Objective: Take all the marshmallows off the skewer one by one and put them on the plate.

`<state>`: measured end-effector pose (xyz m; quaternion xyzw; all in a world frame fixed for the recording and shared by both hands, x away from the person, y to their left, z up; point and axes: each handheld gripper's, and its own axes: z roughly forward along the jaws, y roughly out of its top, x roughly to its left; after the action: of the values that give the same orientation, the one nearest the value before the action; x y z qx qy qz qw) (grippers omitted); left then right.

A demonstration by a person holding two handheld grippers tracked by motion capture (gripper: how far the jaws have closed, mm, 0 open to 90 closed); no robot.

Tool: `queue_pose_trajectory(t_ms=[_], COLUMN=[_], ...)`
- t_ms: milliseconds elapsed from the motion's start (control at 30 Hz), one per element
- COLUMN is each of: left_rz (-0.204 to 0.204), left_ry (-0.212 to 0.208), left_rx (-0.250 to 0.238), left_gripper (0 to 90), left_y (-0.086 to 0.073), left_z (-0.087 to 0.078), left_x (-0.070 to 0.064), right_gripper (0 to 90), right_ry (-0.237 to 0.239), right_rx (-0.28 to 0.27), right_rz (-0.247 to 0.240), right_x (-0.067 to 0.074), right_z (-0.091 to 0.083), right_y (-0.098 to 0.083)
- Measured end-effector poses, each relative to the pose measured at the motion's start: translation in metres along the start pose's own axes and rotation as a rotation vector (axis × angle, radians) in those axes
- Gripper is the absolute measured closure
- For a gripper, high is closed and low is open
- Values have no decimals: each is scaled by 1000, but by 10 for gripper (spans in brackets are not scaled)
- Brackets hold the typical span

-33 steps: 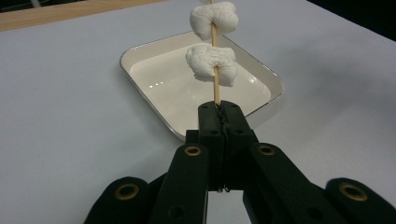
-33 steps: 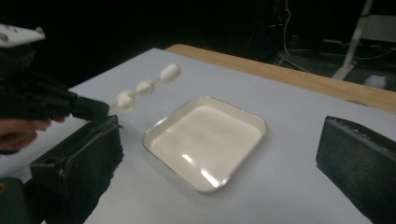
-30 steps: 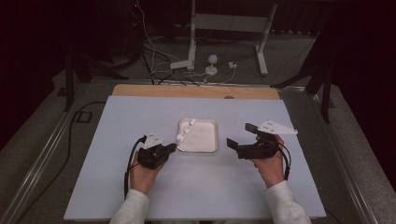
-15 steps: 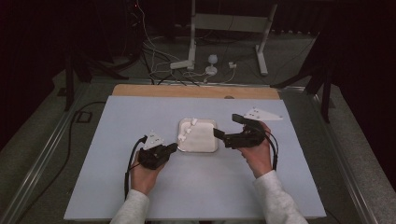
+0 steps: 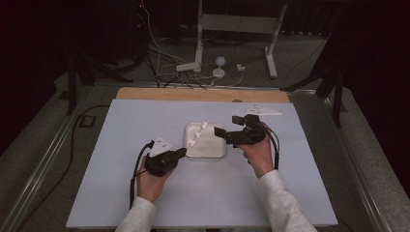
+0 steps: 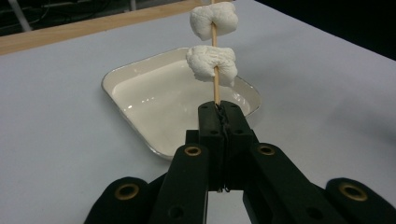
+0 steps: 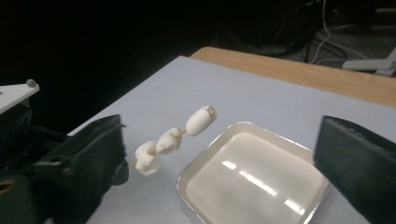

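Three marshmallows [image 7: 170, 140] on skewer [image 6: 215, 88] clamped by left gripper [image 5: 180, 152], pointing over tray [image 5: 217, 153]; right gripper [image 5: 225, 126] agape.

Looks like a lab or recording studio. Dark curtained surround, pale blue table [image 5: 121, 193] on a metal-framed platform, loose cables [image 5: 159, 63] and a white stand [image 5: 200, 43] on the grey floor behind.

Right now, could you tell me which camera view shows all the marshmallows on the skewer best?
The right gripper view: all three marshmallows show side-on. The left gripper view looks along the skewer and shows two; the high view shows them small.
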<state>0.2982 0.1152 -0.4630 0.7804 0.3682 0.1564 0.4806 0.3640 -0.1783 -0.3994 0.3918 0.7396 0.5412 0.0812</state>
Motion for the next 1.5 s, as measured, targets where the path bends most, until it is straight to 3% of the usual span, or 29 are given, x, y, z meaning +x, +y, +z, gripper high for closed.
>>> queue_pose_trajectory(t_ms=[100,200,267,333,500,733,1033,1200,1367,1500], left_rz=[8,12,20,26,36,46,71,90,97,122], left_ry=[-6,-14,-18,-23,-31,-38,-52,-49,-51,-20], left_rx=[-15,-24,-27,-30,-40,-53,-58,-48,-48,-30], left_gripper=[900,900,900,900,900,900,900,900,900,900], left_y=[2,3,4,4,4,4,2,1,1,0], left_z=[-1,-1,-2,-1,0,-1,0,1,0,0], left_x=[-3,-5,-7,-9,-11,-12,-13,-13,-12,-14], right_gripper=[73,152,250,274,450,652,759,788,797,799], right_ry=[27,54,60,72,137,165,191,192,186,179], right_rx=[16,36,50,53,80,101,86,68,36,39], right_rz=[34,39,71,82,155,253,309,285,292,285], right_x=[-2,-2,0,1,0,-3,-4,-1,-3,-3], right_z=[6,12,18,20,28,36,36,33,27,27], right_y=[-1,-3,-4,-4,-4,-5,-5,-2,1,1])
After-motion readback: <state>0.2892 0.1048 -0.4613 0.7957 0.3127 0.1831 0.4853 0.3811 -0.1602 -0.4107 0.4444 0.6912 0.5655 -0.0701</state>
